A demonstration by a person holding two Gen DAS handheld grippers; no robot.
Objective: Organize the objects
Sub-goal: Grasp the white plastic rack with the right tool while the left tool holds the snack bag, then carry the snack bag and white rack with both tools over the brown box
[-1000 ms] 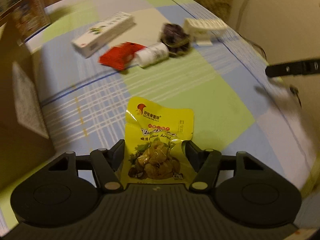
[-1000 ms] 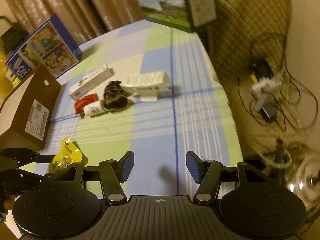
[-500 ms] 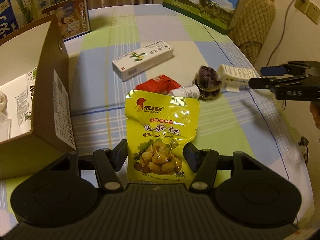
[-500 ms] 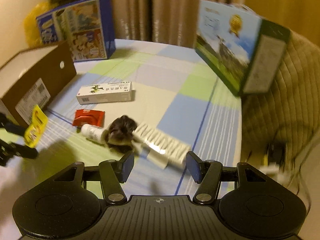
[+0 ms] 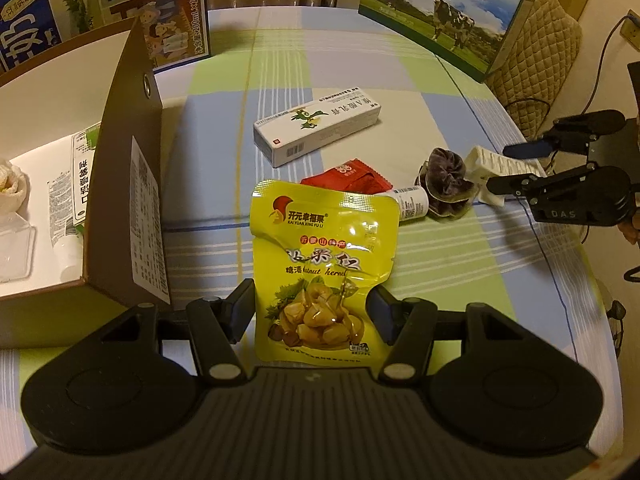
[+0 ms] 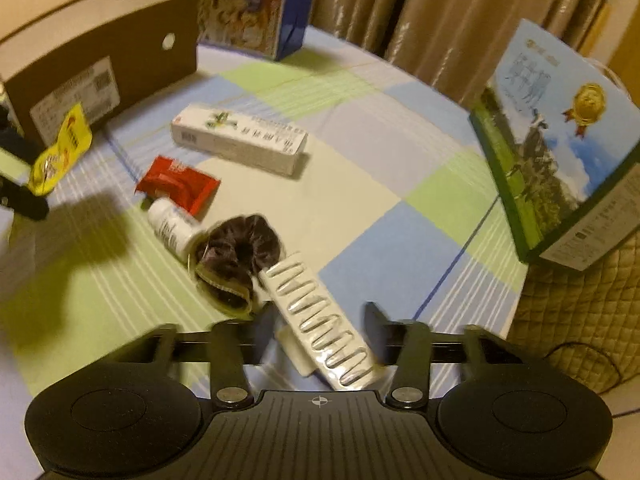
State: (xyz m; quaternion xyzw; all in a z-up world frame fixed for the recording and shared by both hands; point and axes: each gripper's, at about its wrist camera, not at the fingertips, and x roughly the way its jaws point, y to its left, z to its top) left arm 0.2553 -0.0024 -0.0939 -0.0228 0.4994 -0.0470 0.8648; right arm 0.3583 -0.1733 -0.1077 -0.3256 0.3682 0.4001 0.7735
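My left gripper [image 5: 312, 310] is shut on a yellow chestnut snack packet [image 5: 324, 240], held upright above the checked tablecloth beside the open brown cardboard box [image 5: 132, 184]. In the right wrist view the same packet [image 6: 60, 152] hangs at the far left. My right gripper [image 6: 320, 322] is open and low over the cloth. A white ribbed clip-like piece [image 6: 316, 320] lies between its fingers. From the left wrist view, the right gripper [image 5: 502, 165] sits at that white piece [image 5: 492, 160]. Beside it lie a dark scrunchie [image 6: 236, 256], a small white bottle [image 6: 172, 228], a red sachet [image 6: 176, 180] and a long white carton [image 6: 240, 140].
The brown box [image 6: 100, 48] holds a tube and wrapped items on its white floor [image 5: 36, 168]. A blue milk carton case [image 5: 100, 8] stands behind it. At the back right is a green-edged milk case [image 6: 560, 140]. A quilted chair [image 6: 568, 308] is past the table's right edge.
The left gripper has risen with the yellow packet and now faces the box and table. The right gripper has swung in and come down around the white ribbed piece.
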